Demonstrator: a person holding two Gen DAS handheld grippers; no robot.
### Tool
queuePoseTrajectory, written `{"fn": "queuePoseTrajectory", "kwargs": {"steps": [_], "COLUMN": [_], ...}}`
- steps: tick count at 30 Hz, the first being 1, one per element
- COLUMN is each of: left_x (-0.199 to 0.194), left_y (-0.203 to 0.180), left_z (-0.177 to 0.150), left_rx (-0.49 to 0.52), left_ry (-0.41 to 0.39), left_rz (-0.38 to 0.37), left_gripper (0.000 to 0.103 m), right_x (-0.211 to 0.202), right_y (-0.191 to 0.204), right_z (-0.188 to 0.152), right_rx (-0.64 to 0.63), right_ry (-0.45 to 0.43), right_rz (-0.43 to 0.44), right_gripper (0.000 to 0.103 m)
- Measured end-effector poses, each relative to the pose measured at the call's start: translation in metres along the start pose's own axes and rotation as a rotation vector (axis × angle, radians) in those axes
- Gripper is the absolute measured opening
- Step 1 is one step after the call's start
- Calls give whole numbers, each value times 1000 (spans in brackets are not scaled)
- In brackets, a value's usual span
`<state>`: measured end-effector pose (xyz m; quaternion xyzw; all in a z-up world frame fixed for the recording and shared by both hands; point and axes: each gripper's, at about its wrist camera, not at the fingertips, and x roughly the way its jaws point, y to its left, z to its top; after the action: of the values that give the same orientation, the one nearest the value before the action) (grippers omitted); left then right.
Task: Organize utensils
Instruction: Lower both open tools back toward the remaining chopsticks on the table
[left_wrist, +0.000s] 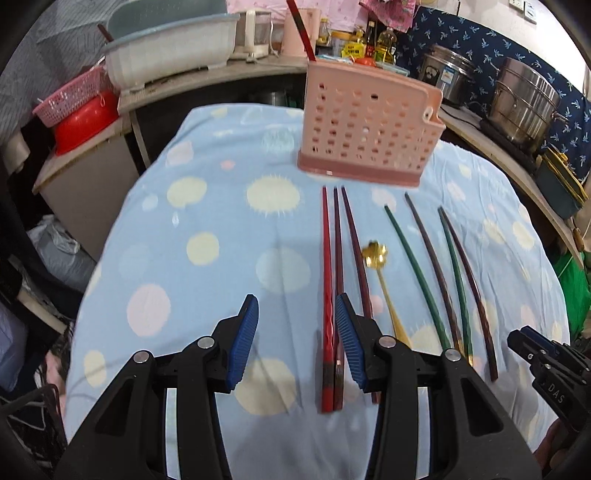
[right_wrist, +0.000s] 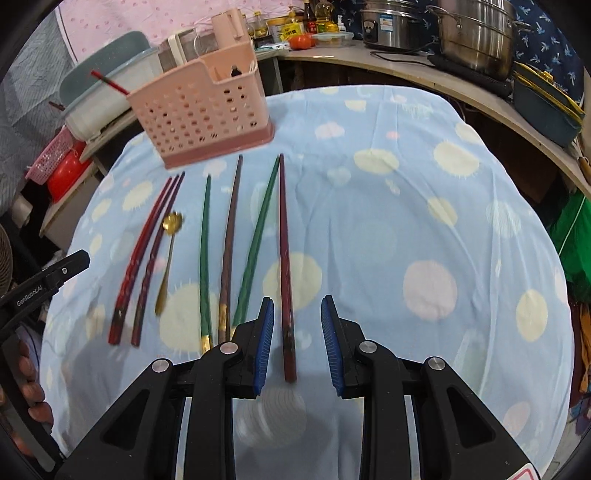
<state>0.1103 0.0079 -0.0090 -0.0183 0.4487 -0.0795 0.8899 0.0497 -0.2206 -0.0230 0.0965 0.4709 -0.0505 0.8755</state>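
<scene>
Your worktop (left_wrist: 207, 258) has a light blue dotted cloth, with the pink perforated plastic utensil basket (left_wrist: 369, 125) at the far side. In front of it lie red, dark and green chopsticks and a small gold flower-shaped spoon (left_wrist: 376, 254). Your left gripper (left_wrist: 295, 343) is partly open around the red chopstick (left_wrist: 327, 295), not gripping. Your right gripper (right_wrist: 297, 343) is narrower, straddling a dark red chopstick (right_wrist: 284, 258), pads clear.
</scene>
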Motion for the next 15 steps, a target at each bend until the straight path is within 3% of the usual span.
{"fn": "queuePoseTrajectory", "kwargs": {"steps": [7, 15], "left_x": [6, 12], "left_y": [2, 0], "left_z": [-32, -42], "left_rx": [8, 10], "left_ry": [22, 36], "left_rz": [-10, -25], "left_gripper": [42, 42], "right_x": [9, 13], "right_y": [2, 4], "right_z": [-16, -20], "right_rx": [-9, -15], "right_ry": [15, 20], "right_rz": [3, 2], "right_gripper": [26, 26]}}
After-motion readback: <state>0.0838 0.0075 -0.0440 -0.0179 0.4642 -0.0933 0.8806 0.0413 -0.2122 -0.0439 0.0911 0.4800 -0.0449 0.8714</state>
